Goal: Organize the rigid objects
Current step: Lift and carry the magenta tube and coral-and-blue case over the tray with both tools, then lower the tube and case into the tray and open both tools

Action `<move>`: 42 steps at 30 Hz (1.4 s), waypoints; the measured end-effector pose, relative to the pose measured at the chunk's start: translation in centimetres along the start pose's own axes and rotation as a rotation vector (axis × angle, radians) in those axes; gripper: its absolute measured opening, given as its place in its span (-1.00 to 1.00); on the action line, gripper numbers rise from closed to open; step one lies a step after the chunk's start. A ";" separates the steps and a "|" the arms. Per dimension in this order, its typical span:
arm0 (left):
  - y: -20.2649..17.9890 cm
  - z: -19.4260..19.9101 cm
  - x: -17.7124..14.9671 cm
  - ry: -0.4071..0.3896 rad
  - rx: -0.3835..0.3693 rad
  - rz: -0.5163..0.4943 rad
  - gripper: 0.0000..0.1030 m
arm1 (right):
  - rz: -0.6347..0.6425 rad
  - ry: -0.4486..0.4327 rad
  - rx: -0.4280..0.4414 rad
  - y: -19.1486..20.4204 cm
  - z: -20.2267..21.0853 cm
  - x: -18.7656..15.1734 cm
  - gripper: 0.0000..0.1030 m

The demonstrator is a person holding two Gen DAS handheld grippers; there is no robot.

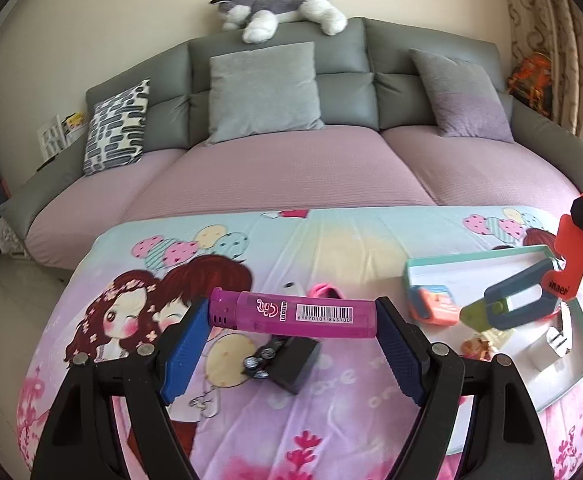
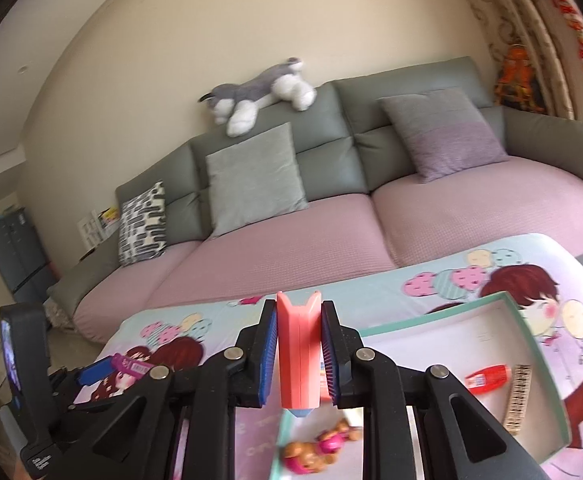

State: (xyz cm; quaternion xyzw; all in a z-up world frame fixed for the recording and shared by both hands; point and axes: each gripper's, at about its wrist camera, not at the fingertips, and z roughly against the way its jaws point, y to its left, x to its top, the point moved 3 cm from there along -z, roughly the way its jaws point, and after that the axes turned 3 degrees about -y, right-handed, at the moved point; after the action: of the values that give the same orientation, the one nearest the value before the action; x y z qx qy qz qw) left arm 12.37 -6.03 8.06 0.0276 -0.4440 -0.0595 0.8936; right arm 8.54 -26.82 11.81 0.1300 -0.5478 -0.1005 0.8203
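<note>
Left gripper [image 1: 291, 320]: its blue pads [image 1: 185, 354] are clamped on the two ends of a pink lighter [image 1: 291, 314], which lies crosswise between them, barcode facing up, lifted clear of the cartoon-print cloth [image 1: 323, 412] covering the table. Beneath it, on the cloth, sits a dark block [image 1: 297, 362] with small metal parts beside it.

Right gripper [image 2: 299, 360]: jaws clenched on a salmon-pink flat object [image 2: 297, 356], held upright on edge between the pads. In the left wrist view the gripper appears as an orange-and-black shape at the right edge.

A teal-rimmed white tray [image 2: 547, 364] lies on the cloth to the right. Inside it: a red bottle [image 2: 487, 378] and a wooden comb [image 2: 517, 400], just beside each other. A blue-and-green utility knife [image 1: 507, 304] lies across the tray, near an orange-and-blue item [image 1: 431, 302]. A small dog figure [image 2: 319, 450] lies near the tray's front corner; whether inside or outside cannot be told.

A grey-and-pink sofa [image 1: 291, 172] stands beyond the table.
</note>
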 end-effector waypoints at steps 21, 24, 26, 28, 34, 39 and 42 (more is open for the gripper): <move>-16.8 -1.6 0.2 0.044 -0.270 -0.208 0.59 | -0.133 -0.009 -0.325 -12.5 2.7 1.0 -0.57; -17.7 -2.3 -0.3 0.062 -0.277 -0.222 0.59 | -0.136 0.015 -0.337 -13.2 2.4 0.6 -0.57; -18.2 -2.7 -0.6 0.074 -0.282 -0.223 0.59 | -0.136 0.041 -0.341 -13.5 1.9 0.2 -0.57; -18.4 -3.1 -1.0 0.089 -0.285 -0.226 0.59 | -0.140 0.075 -0.342 -13.8 1.3 -0.2 -0.57; -18.8 -4.0 -1.7 0.118 -0.284 -0.230 0.59 | -0.149 0.161 -0.338 -14.4 -0.4 -1.8 -0.57; -19.2 -4.4 -2.2 0.138 -0.289 -0.241 0.59 | -0.149 0.239 -0.345 -14.8 -1.9 -3.1 -0.57; -19.3 -4.4 -2.4 0.146 -0.291 -0.245 0.59 | -0.155 0.272 -0.344 -15.1 -2.5 -3.8 -0.57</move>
State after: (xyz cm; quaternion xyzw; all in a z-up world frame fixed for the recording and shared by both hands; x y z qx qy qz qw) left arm 12.85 -24.89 1.48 -0.0440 -0.3582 -0.2292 0.9040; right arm 9.09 -39.66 2.66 0.0420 -0.3954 -0.2366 0.8865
